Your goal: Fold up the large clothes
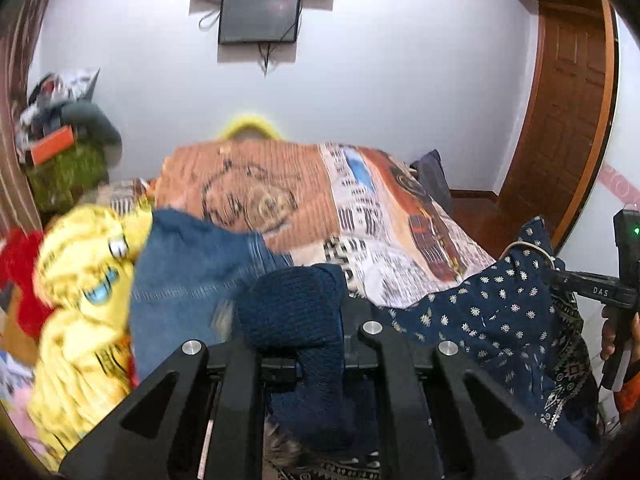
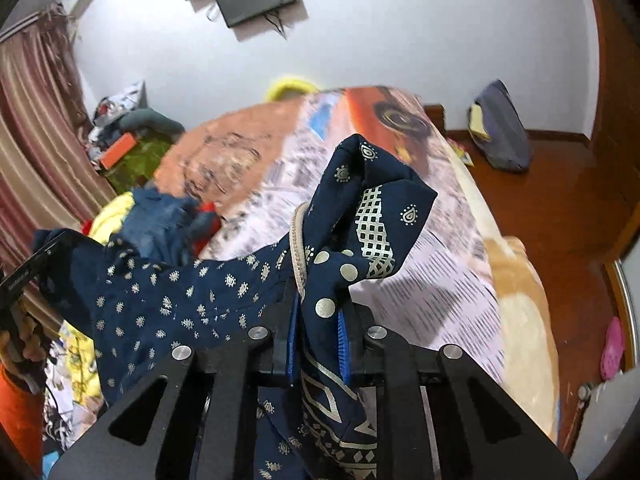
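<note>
A navy garment with gold print (image 2: 168,300) hangs stretched between my two grippers above the bed. My right gripper (image 2: 318,320) is shut on a bunched corner of it, with a beige trimmed edge beside the blue pads (image 2: 343,340). My left gripper (image 1: 298,320) is shut on dark navy cloth (image 1: 296,308) of the same garment, which spreads to the right in the left wrist view (image 1: 500,320). The right gripper's handle (image 1: 600,292) shows at the right edge there. The left gripper's handle (image 2: 24,276) shows at the left edge of the right wrist view.
The bed has an orange and white printed cover (image 1: 360,208). A pile of clothes lies at its left: yellow printed cloth (image 1: 80,300), blue denim (image 1: 188,264), red cloth (image 1: 20,272). A curtain (image 2: 36,152), a wooden door (image 1: 568,112) and a grey bag (image 2: 500,128) stand around.
</note>
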The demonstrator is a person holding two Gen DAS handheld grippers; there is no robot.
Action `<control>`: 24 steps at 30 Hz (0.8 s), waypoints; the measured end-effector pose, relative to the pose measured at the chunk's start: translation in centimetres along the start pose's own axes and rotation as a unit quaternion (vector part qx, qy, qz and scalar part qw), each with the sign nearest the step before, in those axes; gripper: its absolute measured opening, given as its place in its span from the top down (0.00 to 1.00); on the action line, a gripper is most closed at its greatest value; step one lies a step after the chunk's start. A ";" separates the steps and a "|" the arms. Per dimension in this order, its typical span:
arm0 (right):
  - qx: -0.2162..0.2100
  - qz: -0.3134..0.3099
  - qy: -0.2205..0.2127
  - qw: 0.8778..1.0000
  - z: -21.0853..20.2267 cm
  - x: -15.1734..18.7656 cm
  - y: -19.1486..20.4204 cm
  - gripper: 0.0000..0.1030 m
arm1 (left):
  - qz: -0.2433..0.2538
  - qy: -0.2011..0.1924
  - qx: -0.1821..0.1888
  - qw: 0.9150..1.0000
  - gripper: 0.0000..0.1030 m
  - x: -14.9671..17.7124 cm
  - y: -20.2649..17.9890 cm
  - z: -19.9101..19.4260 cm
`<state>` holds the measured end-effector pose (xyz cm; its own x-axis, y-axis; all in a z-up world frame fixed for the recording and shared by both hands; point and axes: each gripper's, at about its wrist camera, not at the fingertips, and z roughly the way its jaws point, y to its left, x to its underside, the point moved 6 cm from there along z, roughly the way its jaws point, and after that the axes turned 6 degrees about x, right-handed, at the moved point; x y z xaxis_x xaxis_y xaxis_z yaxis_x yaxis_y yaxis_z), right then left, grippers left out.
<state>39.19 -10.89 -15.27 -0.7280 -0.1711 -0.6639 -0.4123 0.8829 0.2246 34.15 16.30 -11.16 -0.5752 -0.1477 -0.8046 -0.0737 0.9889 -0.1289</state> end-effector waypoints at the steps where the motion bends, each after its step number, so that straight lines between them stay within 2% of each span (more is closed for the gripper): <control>1: -0.001 -0.002 -0.003 1.000 0.4 -0.6 0.5 0.86 | 0.002 0.001 -0.008 1.000 0.90 -0.6 0.6 0.2; 2: 0.001 -0.004 -0.005 1.000 0.8 -0.9 0.7 0.86 | -0.003 0.006 -0.005 1.000 0.90 -0.6 1.0 0.5; 4: 0.008 -0.006 0.002 1.000 2.0 -1.1 0.9 0.86 | -0.038 0.045 0.038 0.998 0.90 0.2 2.3 2.3; 7: 0.014 0.011 0.027 0.999 4.2 -0.4 0.1 0.86 | -0.068 0.095 0.041 0.992 0.88 2.5 4.0 4.9; 10: 0.034 0.020 0.043 0.998 5.8 0.8 -1.1 0.86 | -0.107 0.145 0.052 0.982 0.73 6.5 5.4 7.1; 12: 0.033 0.032 0.051 0.998 6.2 1.3 -1.9 0.86 | -0.127 0.165 0.052 0.977 0.49 9.0 6.5 7.9; 14: 0.021 0.048 0.058 0.997 6.5 1.5 -2.7 0.86 | -0.137 0.174 0.039 0.974 0.42 11.0 7.3 8.1; 16: 0.018 0.050 0.063 0.997 6.7 1.6 -3.1 0.86 | -0.147 0.185 0.032 0.971 0.41 12.4 8.0 8.4; 22: 0.038 0.028 0.066 0.997 7.3 2.2 -2.8 0.86 | -0.202 0.205 0.059 0.956 0.39 15.1 9.6 10.1; 24: 0.037 0.034 0.069 0.996 7.6 2.4 -3.2 0.86 | -0.224 0.211 0.091 0.947 0.39 15.3 9.5 11.2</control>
<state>42.92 -10.83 -22.98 -0.8236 -0.1639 -0.5429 -0.3220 0.9232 0.2097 33.80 23.23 -31.18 -0.7968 -0.4944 -0.3474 -0.2674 0.8041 -0.5309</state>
